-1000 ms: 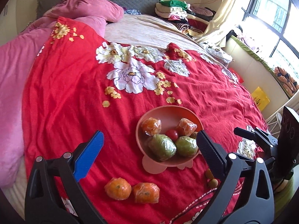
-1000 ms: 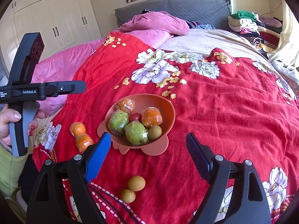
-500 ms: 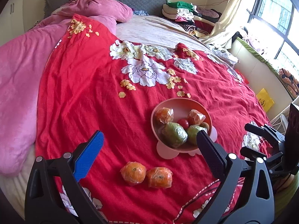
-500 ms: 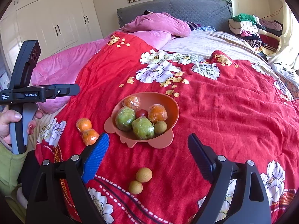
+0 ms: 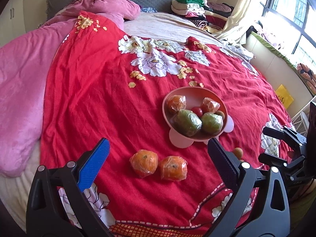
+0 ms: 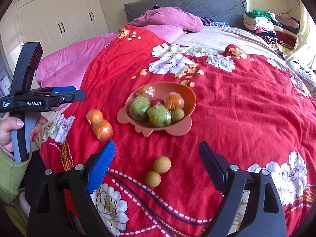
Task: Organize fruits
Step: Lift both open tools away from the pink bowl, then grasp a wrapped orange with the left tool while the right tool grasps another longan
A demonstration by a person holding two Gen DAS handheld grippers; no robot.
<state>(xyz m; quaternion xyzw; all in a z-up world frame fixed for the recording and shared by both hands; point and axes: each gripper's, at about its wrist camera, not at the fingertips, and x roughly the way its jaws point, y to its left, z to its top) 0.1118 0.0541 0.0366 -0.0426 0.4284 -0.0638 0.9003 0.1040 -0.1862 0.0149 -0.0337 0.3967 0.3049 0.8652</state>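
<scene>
A pink bowl (image 5: 197,90) (image 6: 189,92) on the red bedspread holds two wrapped oranges, two wrapped green fruits, a small red fruit and a small brown one. Two wrapped oranges (image 5: 144,163) (image 5: 173,167) lie on the spread in front of my left gripper (image 5: 158,150), which is open and empty. They also show in the right wrist view (image 6: 94,116) (image 6: 103,129). Two small tan round fruits (image 6: 162,164) (image 6: 153,178) lie just ahead of my right gripper (image 6: 157,151), open and empty.
The red floral bedspread (image 5: 94,90) covers the bed. A pink quilt (image 5: 17,75) lies at the left, pillows and a grey headboard (image 6: 197,2) at the back, folded clothes (image 5: 189,6) at the back right. A yellow bag (image 5: 283,96) sits on the floor by the window.
Both grippers have drawn back and swung right. The two loose oranges now lie centred between the left fingers, and the two tan fruits centred before the right fingers. No fruit has moved.
</scene>
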